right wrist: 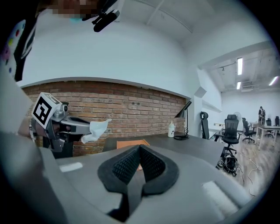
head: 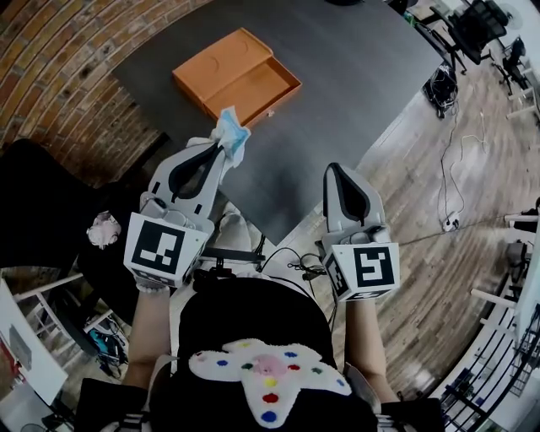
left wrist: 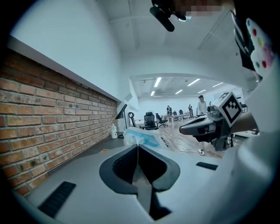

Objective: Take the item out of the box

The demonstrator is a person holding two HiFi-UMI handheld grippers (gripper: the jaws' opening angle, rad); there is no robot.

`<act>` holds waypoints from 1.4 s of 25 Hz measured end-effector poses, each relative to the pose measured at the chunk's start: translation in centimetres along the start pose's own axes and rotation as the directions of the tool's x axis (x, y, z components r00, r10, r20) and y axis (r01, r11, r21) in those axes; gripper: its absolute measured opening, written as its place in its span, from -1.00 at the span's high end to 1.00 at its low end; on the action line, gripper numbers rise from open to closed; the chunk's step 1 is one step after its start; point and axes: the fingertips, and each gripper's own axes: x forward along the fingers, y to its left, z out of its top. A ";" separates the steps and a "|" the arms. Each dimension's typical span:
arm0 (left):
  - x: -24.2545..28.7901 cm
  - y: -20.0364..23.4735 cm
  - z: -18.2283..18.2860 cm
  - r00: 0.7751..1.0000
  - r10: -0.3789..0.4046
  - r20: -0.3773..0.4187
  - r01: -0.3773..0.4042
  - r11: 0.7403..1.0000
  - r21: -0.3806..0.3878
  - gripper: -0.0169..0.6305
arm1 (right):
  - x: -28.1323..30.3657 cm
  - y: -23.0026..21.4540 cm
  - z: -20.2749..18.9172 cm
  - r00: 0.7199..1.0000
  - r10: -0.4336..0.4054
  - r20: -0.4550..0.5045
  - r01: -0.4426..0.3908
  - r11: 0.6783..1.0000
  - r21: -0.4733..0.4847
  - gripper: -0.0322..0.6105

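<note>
An orange box [head: 236, 74] lies on the dark table [head: 363, 76], its drawer slid out toward the right. My left gripper [head: 226, 150] is shut on a small white and blue packet [head: 230, 133], holding it in the air over the table's near edge, on my side of the box. In the left gripper view the packet [left wrist: 141, 136] sticks out past the closed jaws of the left gripper [left wrist: 138, 146]. My right gripper [head: 335, 169] hovers over the table's near corner, shut and empty. The right gripper view shows the held packet [right wrist: 97, 130] and the box [right wrist: 131, 143] behind the right gripper [right wrist: 140, 148].
A brick wall [head: 59, 59] runs along the table's left side. A black desk lamp [right wrist: 183, 118] and a white bottle [right wrist: 171, 130] stand at the table's far end. Cables [head: 451, 181] lie on the wooden floor to the right, with office chairs [head: 477, 25] beyond.
</note>
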 end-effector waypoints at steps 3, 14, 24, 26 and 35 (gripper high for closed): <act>-0.4 -1.0 0.4 1.000 -0.005 0.006 0.005 1.000 0.002 0.91 | -0.8 -0.3 0.1 1.000 0.002 0.005 -0.002 1.000 0.004 0.87; -0.6 -2.1 -0.2 1.000 -0.024 -0.009 0.024 1.000 0.012 0.91 | -1.3 0.2 -0.2 1.000 0.025 0.003 -0.025 1.000 -0.018 0.87; -0.2 -2.6 -0.4 0.999 -0.045 -0.014 0.046 0.999 0.023 0.91 | -1.6 0.0 -0.6 1.000 0.006 -0.002 -0.006 1.000 -0.027 0.87; -0.2 -2.7 -0.3 0.999 -0.048 -0.014 0.048 0.999 0.022 0.91 | -1.6 0.0 -0.5 1.000 0.006 -0.004 -0.006 0.999 -0.033 0.87; 0.0 -2.8 -0.3 0.999 -0.048 -0.003 0.048 0.999 0.021 0.91 | -1.7 0.2 -0.6 1.000 0.007 -0.014 -0.008 0.999 -0.054 0.87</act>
